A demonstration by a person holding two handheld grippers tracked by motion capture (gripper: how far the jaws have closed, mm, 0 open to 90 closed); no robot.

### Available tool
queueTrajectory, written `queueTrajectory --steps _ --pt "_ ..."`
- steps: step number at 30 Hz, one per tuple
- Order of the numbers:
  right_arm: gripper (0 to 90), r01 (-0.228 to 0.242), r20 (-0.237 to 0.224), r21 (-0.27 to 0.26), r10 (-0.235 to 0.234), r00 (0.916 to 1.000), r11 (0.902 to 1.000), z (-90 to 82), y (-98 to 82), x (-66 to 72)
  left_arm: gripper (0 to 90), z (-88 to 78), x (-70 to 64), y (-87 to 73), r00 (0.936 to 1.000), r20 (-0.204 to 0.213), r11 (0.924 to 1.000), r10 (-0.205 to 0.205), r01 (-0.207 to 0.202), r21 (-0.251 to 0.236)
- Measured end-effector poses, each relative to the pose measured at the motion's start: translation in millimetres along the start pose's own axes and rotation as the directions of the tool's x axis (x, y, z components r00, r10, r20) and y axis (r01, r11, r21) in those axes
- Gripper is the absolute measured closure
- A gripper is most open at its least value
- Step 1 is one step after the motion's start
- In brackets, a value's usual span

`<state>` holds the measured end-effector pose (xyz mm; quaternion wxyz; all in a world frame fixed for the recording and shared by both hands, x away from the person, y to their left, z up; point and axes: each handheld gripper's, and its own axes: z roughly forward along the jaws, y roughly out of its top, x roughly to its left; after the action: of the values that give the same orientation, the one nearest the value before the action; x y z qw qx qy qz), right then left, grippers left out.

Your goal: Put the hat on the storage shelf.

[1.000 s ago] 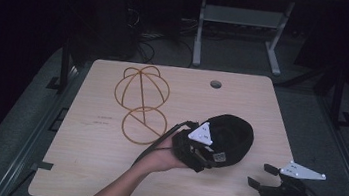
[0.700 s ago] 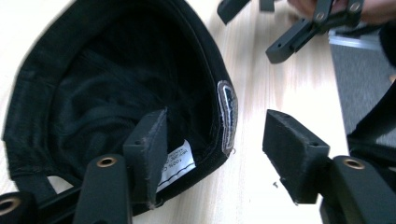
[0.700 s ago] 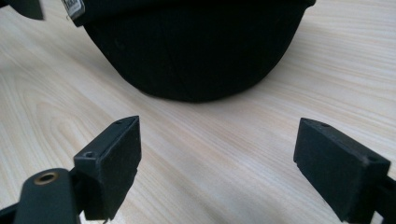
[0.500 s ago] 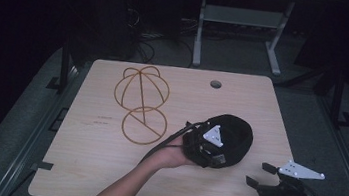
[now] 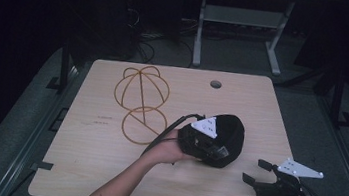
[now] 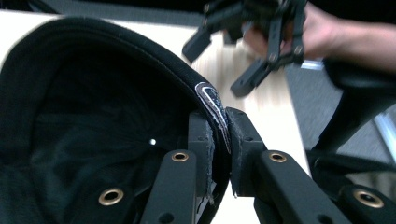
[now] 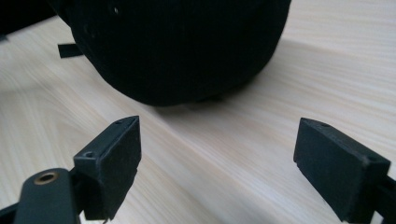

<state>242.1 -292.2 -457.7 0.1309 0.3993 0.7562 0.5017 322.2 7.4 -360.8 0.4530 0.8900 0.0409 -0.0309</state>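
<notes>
dark floor and cable clutter ring the pale wooden table [image 5: 103,170], and a grey metal frame stands beyond its far edge. from the high view i see a small round hole [image 5: 216,84] in the tabletop near twelve o'clock. toward ten o'clock from the table's centre lies a thin orange wire hat stand [image 5: 141,99], a domed cage joined to a flat ring, resting on the wood.

my left gripper [image 5: 205,143] sits just right of centre, its white three-cornered plate on top, my hand wrapped round it from the seven o'clock side. its jaws are pressed together on the rim of the black fabric cap [image 5: 231,135]. in the left gripper view the pinch is plain: the cap's edge [image 6: 140,56], with a small white-outlined tag, runs down between the two black jaws, and the dark hollow inside of the cap opens toward nine o'clock. a cable trails from this gripper back toward seven o'clock.

my right gripper [image 5: 257,173] rests near the table's edge at about four o'clock, well apart from the stand and near the cap. its jaws are spread wide with nothing between them. in the right gripper view the cap's rounded black crown [image 7: 187,46] sits on the wood at twelve o'clock, beyond the two open pads [image 7: 116,158], apart from both.
</notes>
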Motion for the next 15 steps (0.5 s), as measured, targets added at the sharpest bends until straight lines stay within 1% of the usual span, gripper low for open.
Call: queueTrajectory --steps 1,3,4,5,6,7,8,10,12,15 --pt "14.7 -0.008 -0.024 -0.026 0.007 0.9997 0.9996 1.6 2.5 2.2 81.0 -6.0 0.8 2.8 1.0000 0.006 0.9998 -0.002 0.002 -0.019" --pt "14.6 -0.016 -0.053 -0.053 0.013 0.9985 0.9985 1.7 5.7 4.7 81.1 -11.2 0.5 5.2 0.9998 0.022 0.9989 -0.004 0.005 -0.046" --pt "14.4 -0.015 -0.061 -0.069 0.011 0.9981 0.9975 1.2 7.1 6.2 81.1 -11.2 0.5 5.2 0.9998 0.022 0.9989 -0.004 0.005 -0.046" --pt "14.4 -0.013 -0.065 -0.077 0.008 0.9979 0.9969 0.5 8.5 7.5 81.2 -14.4 -0.5 6.9 0.9993 0.038 0.9977 0.000 0.003 -0.068" --pt "14.4 -0.013 -0.065 -0.077 0.008 0.9979 0.9969 0.5 8.5 7.5 81.1 -14.4 -0.5 6.9 0.9993 0.038 0.9977 0.000 0.003 -0.068" --pt "14.3 -0.017 -0.072 -0.101 0.010 0.9973 0.9948 -0.2 10.8 8.7 81.1 -15.2 -1.3 7.8 0.9988 0.048 0.9972 0.002 0.002 -0.075" --pt "14.3 -0.017 -0.072 -0.101 0.010 0.9973 0.9948 -0.2 10.8 8.7 81.1 -15.5 -2.5 8.7 0.9986 0.053 0.9969 0.009 -0.005 -0.078" --pt "14.4 -0.024 -0.087 -0.120 0.014 0.9961 0.9925 -0.2 13.1 8.0 81.1 -15.5 -4.7 9.6 0.9976 0.067 0.9967 0.018 -0.012 -0.080" --pt "14.4 -0.024 -0.080 -0.121 0.015 0.9967 0.9923 1.5 14.2 8.4 81.1 -15.5 -6.4 10.9 0.9960 0.086 0.9956 0.025 -0.017 -0.092" --pt "15.2 -0.028 -0.086 -0.119 0.017 0.9962 0.9925 3.7 14.4 8.5 81.1 -15.7 -6.8 12.8 0.9943 0.103 0.9947 0.027 -0.017 -0.101"
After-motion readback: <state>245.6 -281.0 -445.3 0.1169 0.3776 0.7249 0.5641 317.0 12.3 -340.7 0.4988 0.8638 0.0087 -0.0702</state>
